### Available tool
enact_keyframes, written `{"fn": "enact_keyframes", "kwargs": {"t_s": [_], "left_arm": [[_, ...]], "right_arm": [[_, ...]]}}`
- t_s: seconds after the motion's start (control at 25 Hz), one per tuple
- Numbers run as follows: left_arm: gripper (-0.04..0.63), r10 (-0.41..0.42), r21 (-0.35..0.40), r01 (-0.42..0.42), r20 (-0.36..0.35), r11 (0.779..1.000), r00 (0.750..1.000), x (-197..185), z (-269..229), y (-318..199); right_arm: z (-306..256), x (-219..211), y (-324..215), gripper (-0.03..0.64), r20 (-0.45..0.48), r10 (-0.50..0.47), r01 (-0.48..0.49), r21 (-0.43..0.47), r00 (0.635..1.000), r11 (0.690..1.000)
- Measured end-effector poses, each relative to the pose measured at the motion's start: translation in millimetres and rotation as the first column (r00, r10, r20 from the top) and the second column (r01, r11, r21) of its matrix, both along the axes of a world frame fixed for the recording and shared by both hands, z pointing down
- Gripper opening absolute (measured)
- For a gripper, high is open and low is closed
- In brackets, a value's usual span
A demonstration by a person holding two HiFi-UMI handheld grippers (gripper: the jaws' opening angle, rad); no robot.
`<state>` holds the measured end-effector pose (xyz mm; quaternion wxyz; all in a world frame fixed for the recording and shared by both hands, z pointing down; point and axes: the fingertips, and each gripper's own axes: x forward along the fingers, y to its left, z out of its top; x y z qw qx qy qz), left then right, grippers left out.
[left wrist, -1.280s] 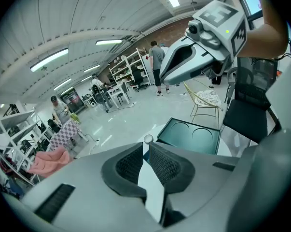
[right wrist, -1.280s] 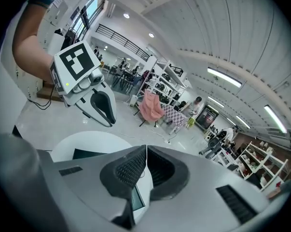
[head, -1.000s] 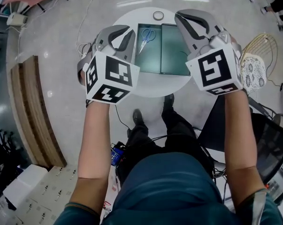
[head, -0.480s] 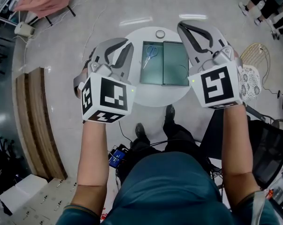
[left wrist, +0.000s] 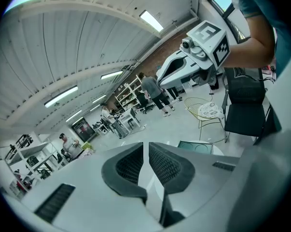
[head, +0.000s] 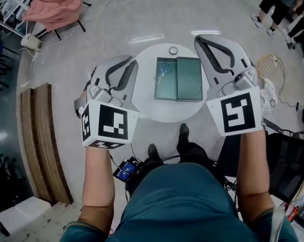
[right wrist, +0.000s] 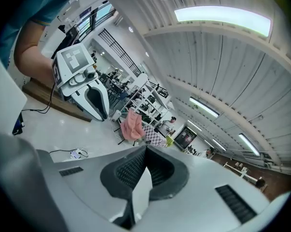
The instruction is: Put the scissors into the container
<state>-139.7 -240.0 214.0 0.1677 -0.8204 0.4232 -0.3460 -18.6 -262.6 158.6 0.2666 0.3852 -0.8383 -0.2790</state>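
Note:
Blue-handled scissors lie inside the left half of the green two-part container on the round white table, far below both grippers. My left gripper is held high in the air to the left of the container, jaws together and empty. At the right my right gripper hangs just as high, also shut on nothing. The left gripper view shows its own closed jaws, the right gripper and a corner of the container. In the right gripper view the closed jaws point at the left gripper.
A roll of tape sits at the table's far edge. A wire chair with a patterned cushion and a black chair stand at the right. A wooden bench runs along the left. Cables and a small device lie on the floor.
The table and container look smaller and farther than before. Both grippers have drawn back from over the table, the left one lower in view. Both stay shut.

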Motion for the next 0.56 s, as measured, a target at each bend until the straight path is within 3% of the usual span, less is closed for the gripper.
{"fn": "enact_keyframes", "kwargs": {"t_s": [0.56], "left_arm": [[0.051,0.026,0.032,-0.024,-0.042,0.999,0.999,-51.9,-33.4,87.4]], "right_arm": [[-34.5,-28.8,83.3,0.035,-0.018,0.033,-0.032,0.035,0.999,0.999]]}}
